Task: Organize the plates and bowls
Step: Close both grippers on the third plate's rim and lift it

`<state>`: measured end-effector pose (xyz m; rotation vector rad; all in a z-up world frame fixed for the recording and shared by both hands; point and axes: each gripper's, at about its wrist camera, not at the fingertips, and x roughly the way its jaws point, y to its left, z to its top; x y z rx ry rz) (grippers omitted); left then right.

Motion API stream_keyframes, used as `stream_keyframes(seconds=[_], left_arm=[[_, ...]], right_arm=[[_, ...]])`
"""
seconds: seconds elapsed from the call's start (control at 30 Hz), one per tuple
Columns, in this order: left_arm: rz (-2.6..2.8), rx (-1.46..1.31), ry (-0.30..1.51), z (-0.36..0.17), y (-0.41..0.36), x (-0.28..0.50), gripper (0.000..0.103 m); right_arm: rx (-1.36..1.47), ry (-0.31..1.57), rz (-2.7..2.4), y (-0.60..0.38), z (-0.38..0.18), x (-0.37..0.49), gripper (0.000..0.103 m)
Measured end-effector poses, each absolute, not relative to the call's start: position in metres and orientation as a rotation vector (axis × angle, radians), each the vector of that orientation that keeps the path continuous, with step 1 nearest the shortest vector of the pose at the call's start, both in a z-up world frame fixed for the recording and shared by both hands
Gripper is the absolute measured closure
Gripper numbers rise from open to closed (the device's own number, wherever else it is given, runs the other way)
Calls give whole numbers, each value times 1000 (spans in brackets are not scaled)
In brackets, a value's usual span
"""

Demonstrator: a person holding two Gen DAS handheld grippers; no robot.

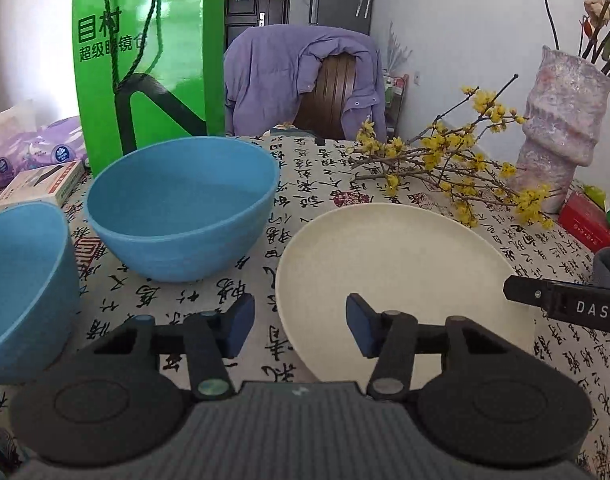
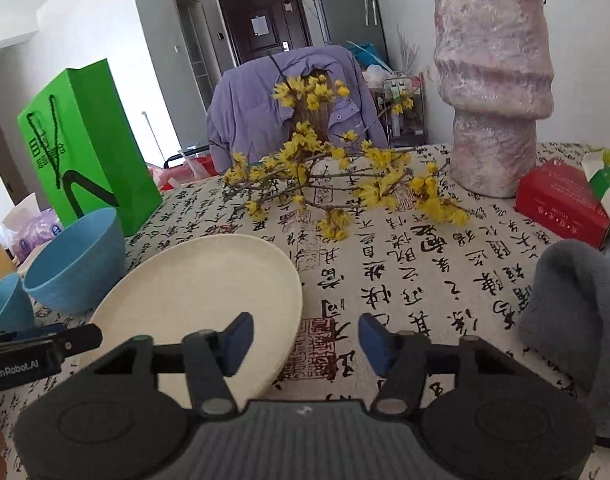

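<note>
A cream plate lies on the calligraphy tablecloth; it also shows in the right wrist view. A large blue bowl stands left of it, also seen in the right wrist view. A second blue bowl sits at the near left, partly cut off, and its edge shows in the right wrist view. My left gripper is open and empty, hovering over the plate's left rim. My right gripper is open and empty, over the plate's right rim.
Yellow flowering branches lie behind the plate beside a pink textured vase. A green paper bag stands at the back left. A red box and a grey fluffy cloth sit at the right. Tissue packs lie at far left.
</note>
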<state>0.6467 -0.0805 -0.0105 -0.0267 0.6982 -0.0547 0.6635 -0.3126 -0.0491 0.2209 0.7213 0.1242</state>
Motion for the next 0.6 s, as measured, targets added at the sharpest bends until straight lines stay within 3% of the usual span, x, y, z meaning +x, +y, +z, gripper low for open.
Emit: stream_keyframes(seconds=[0.1, 0.27, 0.3, 0.37, 0.6], left_arm=[[-39, -31, 713, -17, -81, 659, 63], [-22, -51, 721, -28, -75, 675, 79], [-40, -68, 715, -28, -73, 676, 85], [-47, -89, 711, -29, -71, 678, 87], [-68, -95, 724, -26, -71, 672, 90]], right_arm=[[208, 725, 109, -311, -62, 674, 70], [236, 709, 137, -311, -69, 682, 79], [230, 705, 143, -310, -69, 683, 85], [230, 696, 179, -308, -69, 686, 95], [212, 716, 174, -306, -65, 684, 96]])
